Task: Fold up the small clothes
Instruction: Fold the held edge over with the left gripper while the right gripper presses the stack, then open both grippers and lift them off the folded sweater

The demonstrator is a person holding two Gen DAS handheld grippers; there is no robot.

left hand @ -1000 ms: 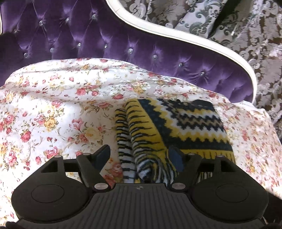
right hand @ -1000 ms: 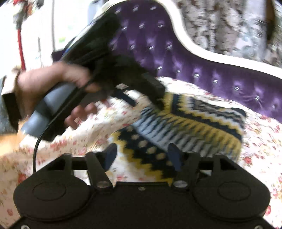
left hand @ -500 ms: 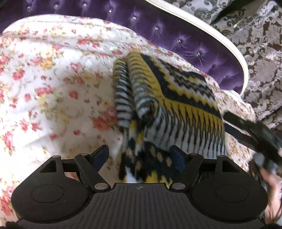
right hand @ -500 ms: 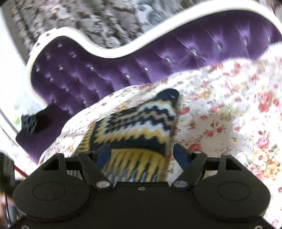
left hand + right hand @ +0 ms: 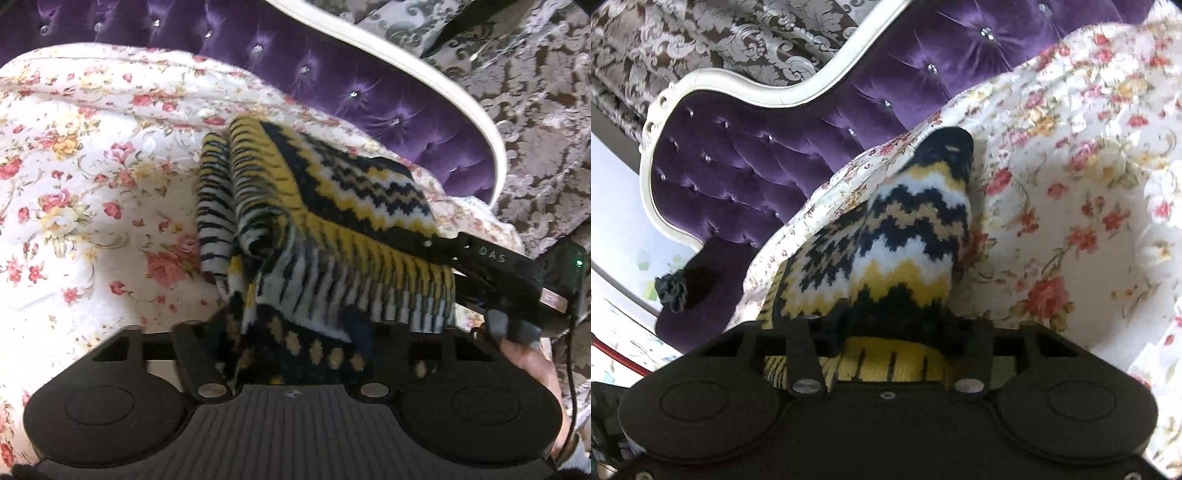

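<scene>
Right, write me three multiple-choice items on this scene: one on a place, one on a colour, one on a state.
1. Where does the knitted sweater lie?
A. on a floral quilt
B. on a wooden floor
C. in a basket

2. What colour is the tufted headboard?
A. green
B. purple
C. red

3. What is between the fingers of the left tool?
A. nothing
B. a cup
C. a part of the sweater

Key: 1 A, rose-printed quilt shows all around the sweater. 2 B, its buttoned velvet is purple inside a white frame. 3 C, the jaws are closing with dark dotted knit filling the gap.
</scene>
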